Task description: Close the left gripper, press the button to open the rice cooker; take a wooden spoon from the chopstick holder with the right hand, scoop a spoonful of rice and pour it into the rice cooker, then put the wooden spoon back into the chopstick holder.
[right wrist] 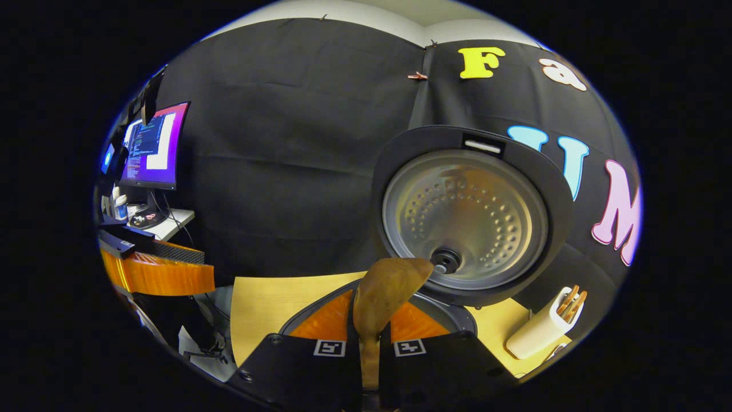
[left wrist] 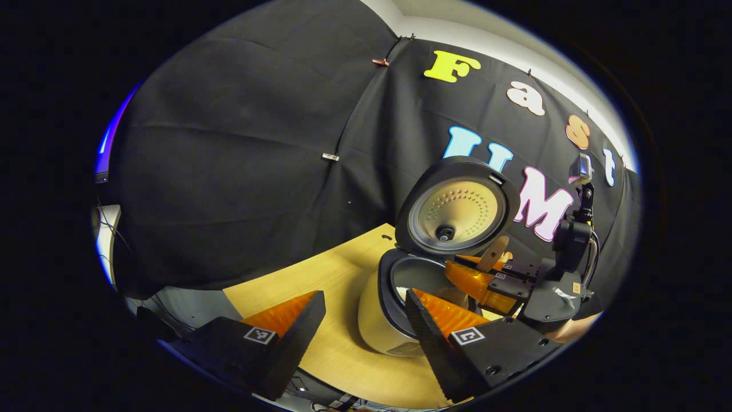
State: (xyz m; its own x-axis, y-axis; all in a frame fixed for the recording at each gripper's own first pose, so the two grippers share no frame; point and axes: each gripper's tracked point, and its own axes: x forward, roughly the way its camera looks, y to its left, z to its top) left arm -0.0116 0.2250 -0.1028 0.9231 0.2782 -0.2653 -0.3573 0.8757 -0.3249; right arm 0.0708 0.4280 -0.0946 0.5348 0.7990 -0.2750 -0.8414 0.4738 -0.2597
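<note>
The rice cooker (left wrist: 377,320) stands on the wooden table with its lid (left wrist: 457,209) swung up, showing the metal inner plate. My left gripper (left wrist: 365,297) hovers open just in front of the cooker, nothing between its fingers. Over the pot, my right gripper (left wrist: 486,286) is shut on the wooden spoon (left wrist: 495,252). In the right gripper view the spoon (right wrist: 389,283) rises from between the fingers of the right gripper (right wrist: 372,323), its bowl in front of the lid (right wrist: 466,217). I see no rice on it. The white chopstick holder (right wrist: 540,329) with wooden utensils stands at the right.
The yellow tabletop (right wrist: 269,303) extends left of the cooker, and the left gripper (right wrist: 154,274) shows at its left edge. A lit monitor (right wrist: 151,146) and a cluttered desk (right wrist: 166,223) lie beyond the booth on the left. Black cloth walls close the back.
</note>
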